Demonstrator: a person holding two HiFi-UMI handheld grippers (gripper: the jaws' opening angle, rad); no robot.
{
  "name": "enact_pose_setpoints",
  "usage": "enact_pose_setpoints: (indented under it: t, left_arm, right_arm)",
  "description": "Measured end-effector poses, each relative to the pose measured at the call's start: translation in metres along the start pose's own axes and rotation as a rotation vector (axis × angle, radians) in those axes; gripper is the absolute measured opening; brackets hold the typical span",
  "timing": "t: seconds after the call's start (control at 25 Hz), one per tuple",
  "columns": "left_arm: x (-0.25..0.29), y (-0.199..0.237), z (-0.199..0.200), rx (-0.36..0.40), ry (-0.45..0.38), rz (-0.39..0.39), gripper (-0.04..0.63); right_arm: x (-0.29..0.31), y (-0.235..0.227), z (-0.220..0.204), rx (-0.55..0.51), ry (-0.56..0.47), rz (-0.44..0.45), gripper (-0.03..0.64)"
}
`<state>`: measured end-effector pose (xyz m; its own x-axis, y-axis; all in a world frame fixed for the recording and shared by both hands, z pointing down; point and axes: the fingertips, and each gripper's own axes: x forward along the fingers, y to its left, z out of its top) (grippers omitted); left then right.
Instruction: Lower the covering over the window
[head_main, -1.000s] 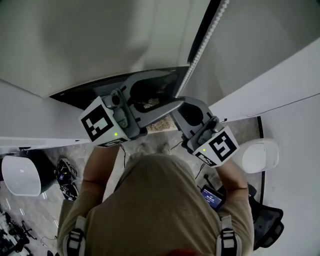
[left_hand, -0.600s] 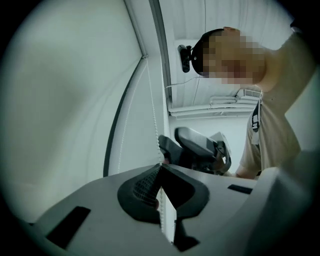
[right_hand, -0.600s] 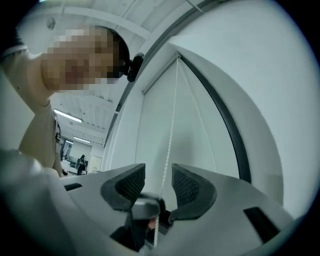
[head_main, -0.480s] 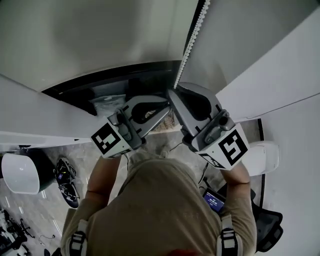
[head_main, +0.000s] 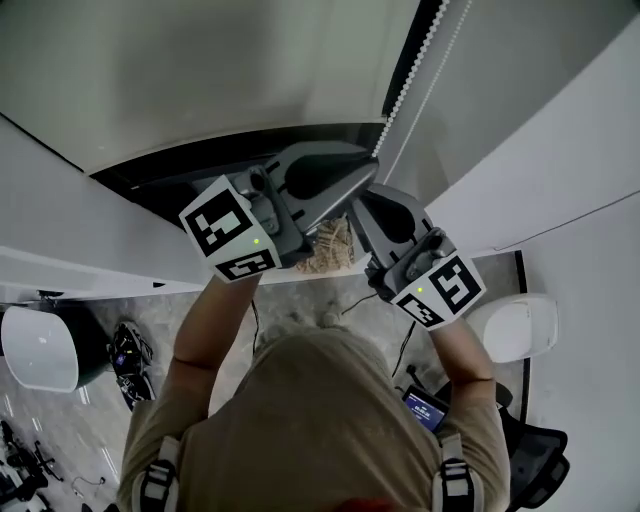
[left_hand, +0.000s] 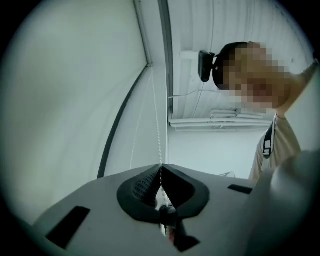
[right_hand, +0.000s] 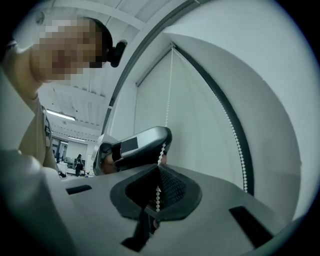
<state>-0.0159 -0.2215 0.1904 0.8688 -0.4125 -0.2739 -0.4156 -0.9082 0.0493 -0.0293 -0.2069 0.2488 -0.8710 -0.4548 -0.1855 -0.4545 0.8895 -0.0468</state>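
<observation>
Two grippers sit on one strand of the bead chain (right_hand: 163, 149), stacked, with the left gripper (left_hand: 161, 166) just above the right gripper (right_hand: 159, 170). Each has its jaws pressed together, pinching beads at the tips. From both sets of jaws the chain runs straight up, its long axis vertical, close alongside the roller blind (right_hand: 200, 115); a short tail of beads drops behind the right jaws. The second strand (right_hand: 241, 167) hangs free, off to the right of the right jaws, against the dark frame edge. The coming pull looks to be straight down along the chain, and the right gripper, being the lower, has open room beneath it. Whether this strand is the one that lowers the blind, I can't tell.
</observation>
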Motion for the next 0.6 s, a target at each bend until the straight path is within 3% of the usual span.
enact_pose_setpoints:
  t: [0.08,0.16,0.24,0.36,0.4,0.48,0.56,0.6]
  left_arm:
    - [-0.009,-0.003,-0.003,0.002,0.002,0.013,0.021]
    - [-0.018,-0.008,-0.015,0.031,0.028,0.018,0.020]
    - [-0.025,-0.016,-0.033,0.028,0.064,-0.010,0.020]
    - [-0.036,-0.028,-0.047,0.004,0.077,-0.045,0.021]
    - [-0.041,-0.031,-0.046,0.010,0.072,-0.049,0.021]
    - [-0.051,-0.031,-0.032,0.024,0.039,-0.061,0.022]
    - [-0.055,-0.024,-0.001,0.002,-0.041,-0.059,0.184]
    - [-0.049,-0.019,0.017,0.009,-0.072,-0.042,0.186]
  right_arm:
    - [-0.011,0.005,0.007,-0.034,-0.009,0.005,0.011]
    - [-0.029,0.008,0.034,-0.028,-0.088,-0.009,0.132]
    - [-0.027,0.009,0.063,-0.055,-0.152,-0.035,0.132]
    - [0.006,0.011,0.066,-0.134,-0.110,-0.057,0.127]
    - [0.013,0.011,0.063,-0.131,-0.097,-0.064,0.038]
    - [0.015,0.009,0.061,-0.096,-0.105,-0.081,0.017]
    - [0.007,0.006,0.053,-0.059,-0.092,-0.078,0.017]
    - [0.003,0.005,0.044,-0.036,-0.065,-0.062,0.017]
